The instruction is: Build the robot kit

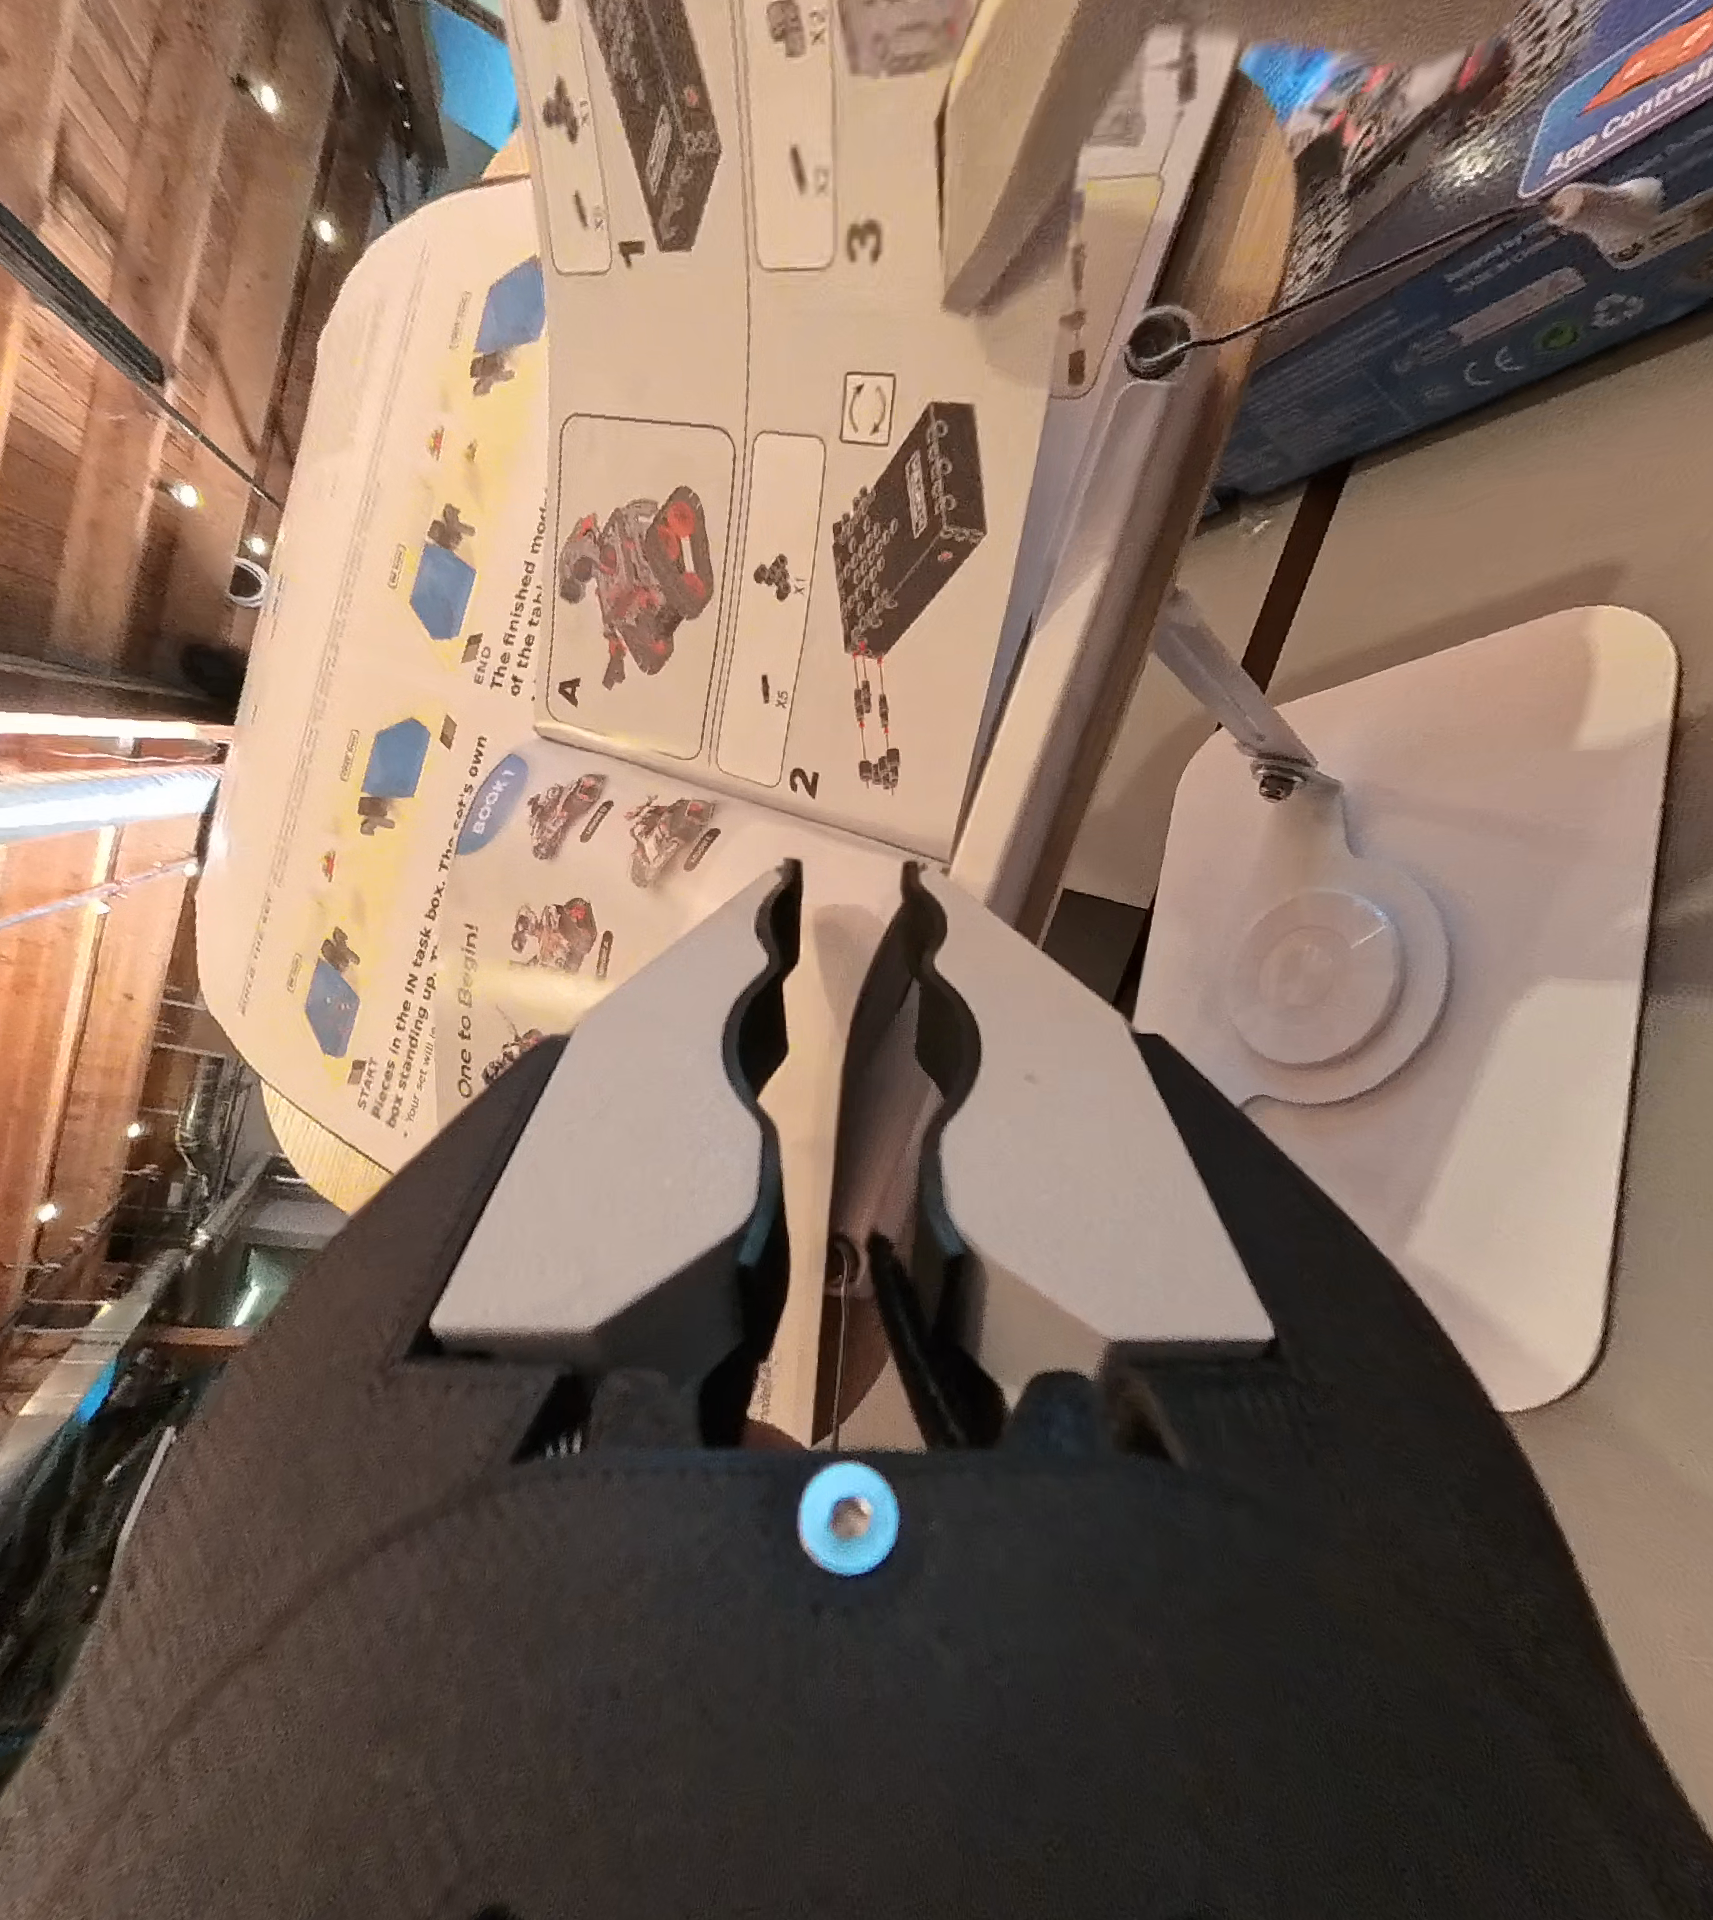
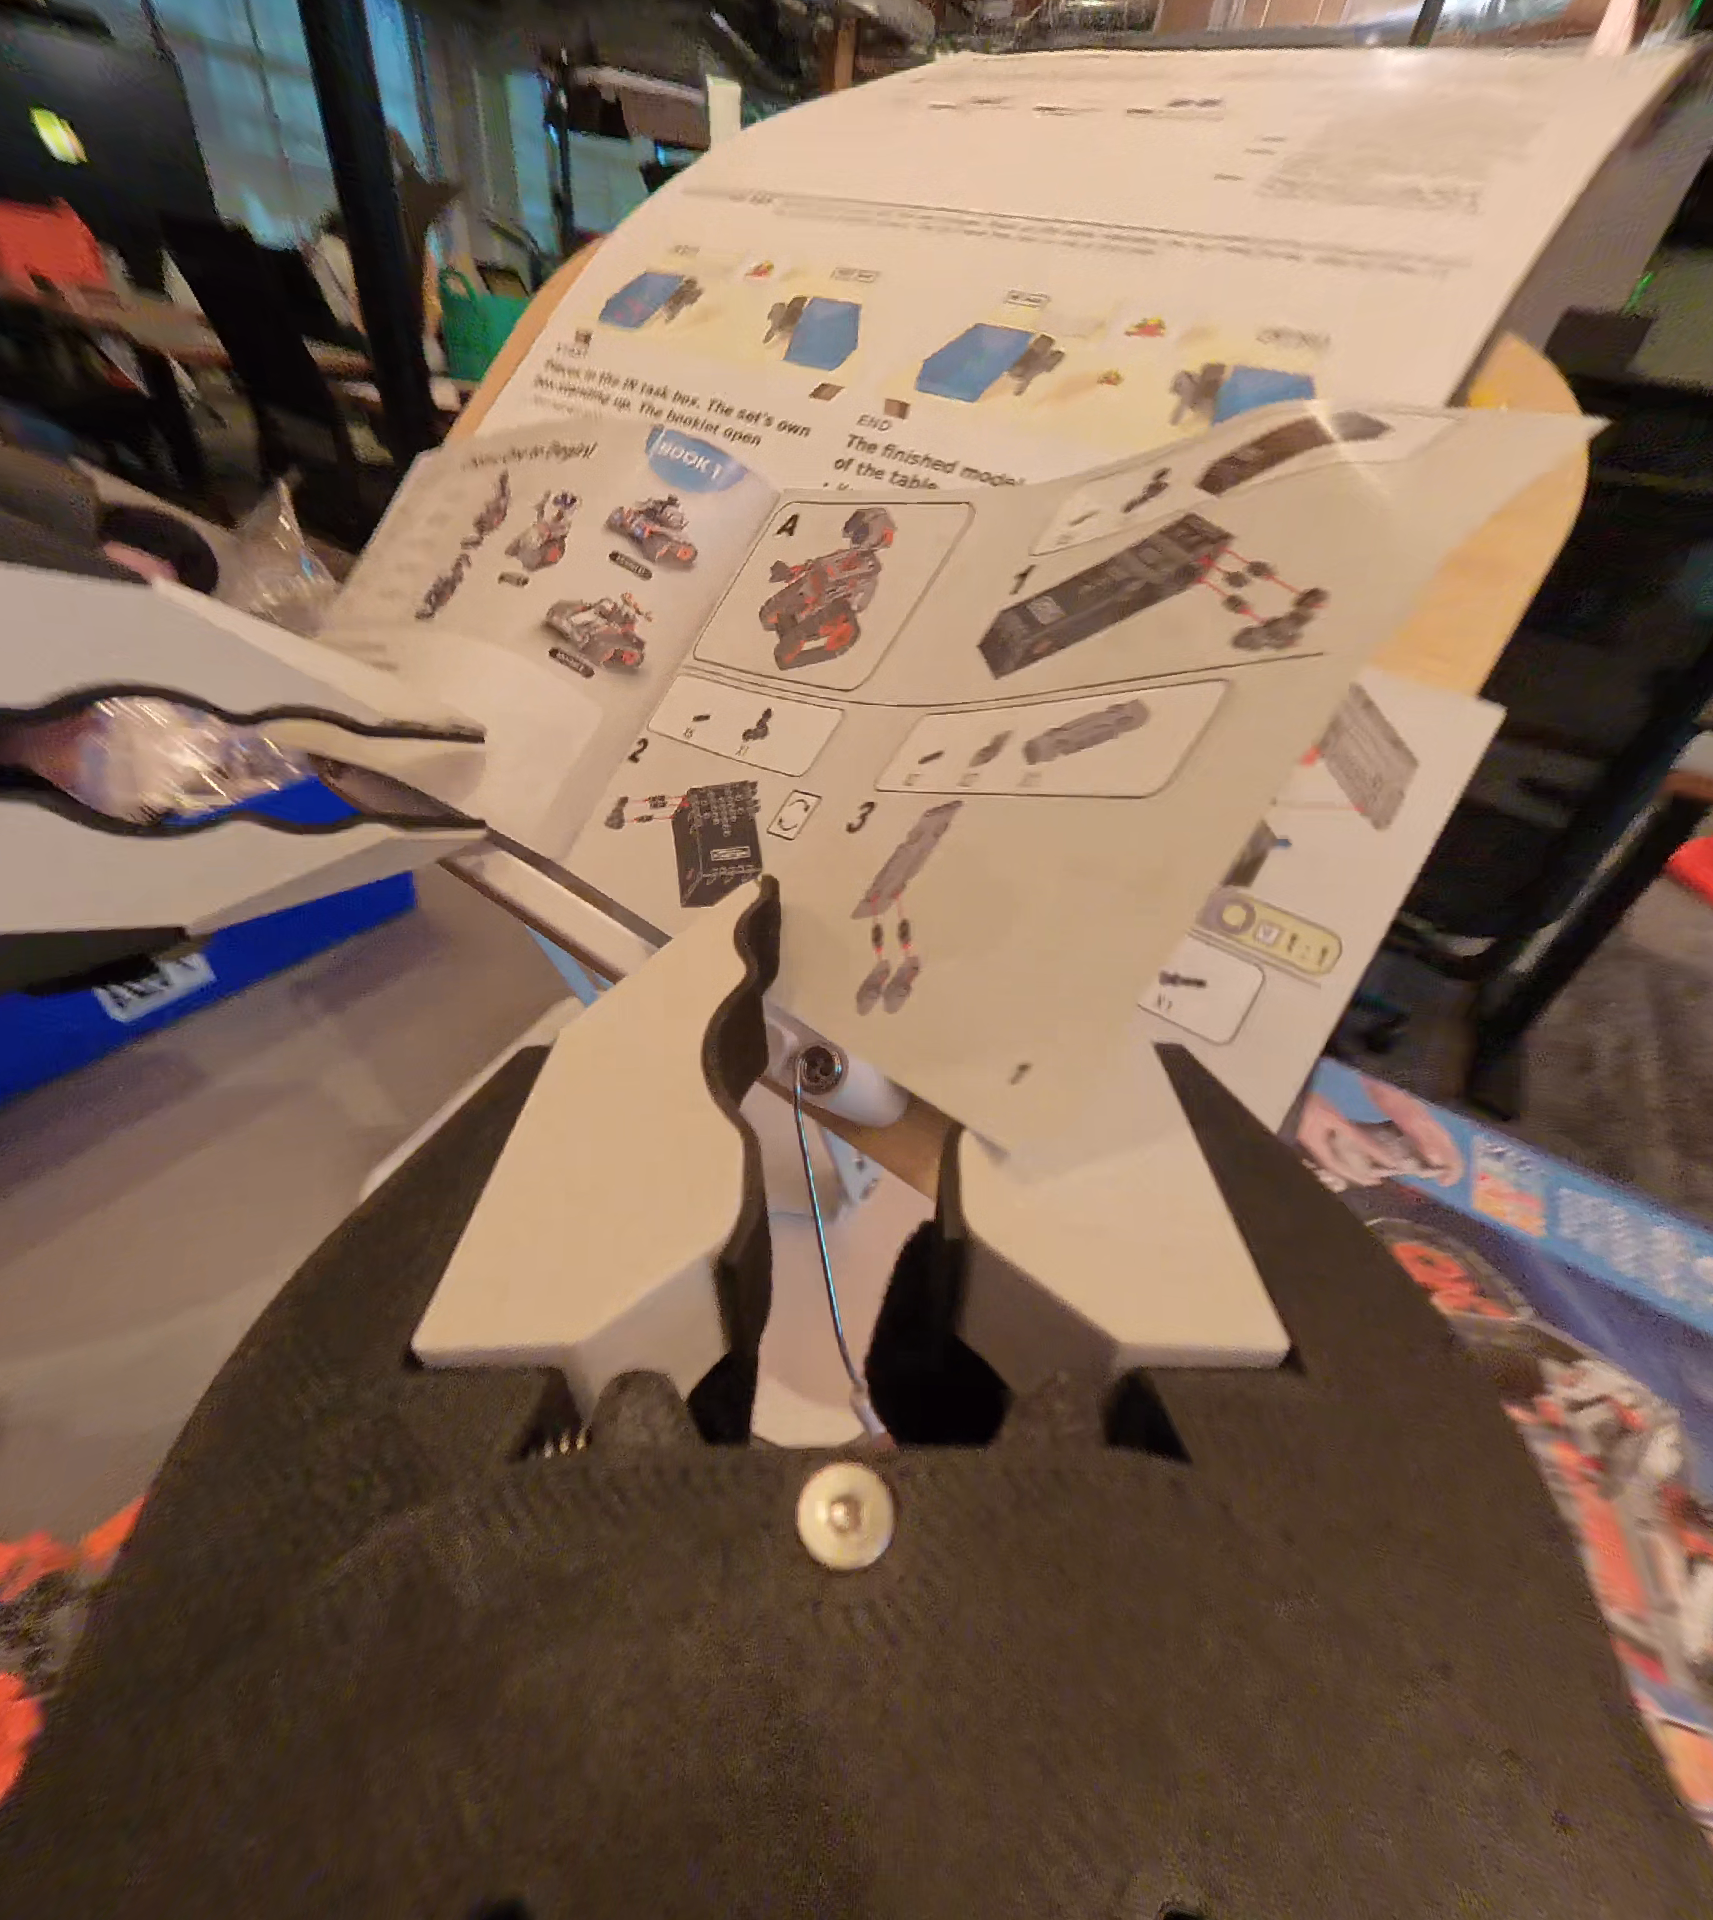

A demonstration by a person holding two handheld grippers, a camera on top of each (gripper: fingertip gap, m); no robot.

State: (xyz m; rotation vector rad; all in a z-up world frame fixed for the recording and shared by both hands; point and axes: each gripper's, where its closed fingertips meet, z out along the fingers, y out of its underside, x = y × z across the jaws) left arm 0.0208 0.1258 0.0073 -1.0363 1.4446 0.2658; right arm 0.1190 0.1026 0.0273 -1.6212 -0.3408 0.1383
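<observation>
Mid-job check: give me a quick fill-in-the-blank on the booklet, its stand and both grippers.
1. The open booklet leans on a white stand whose backboard is made of ___.
2. In the right wrist view, a lifted page drapes over the right gripper's ___-hand finger.
3. In that view, the left gripper reaches the booklet's ___ page.
4. The printed box beside the stand is mostly ___.

Missing words: wood; right; left; blue.

Booklet (image 2: 935, 727) on stand (image 1: 1434, 997), sheet (image 2: 1091, 260) behind.
</observation>
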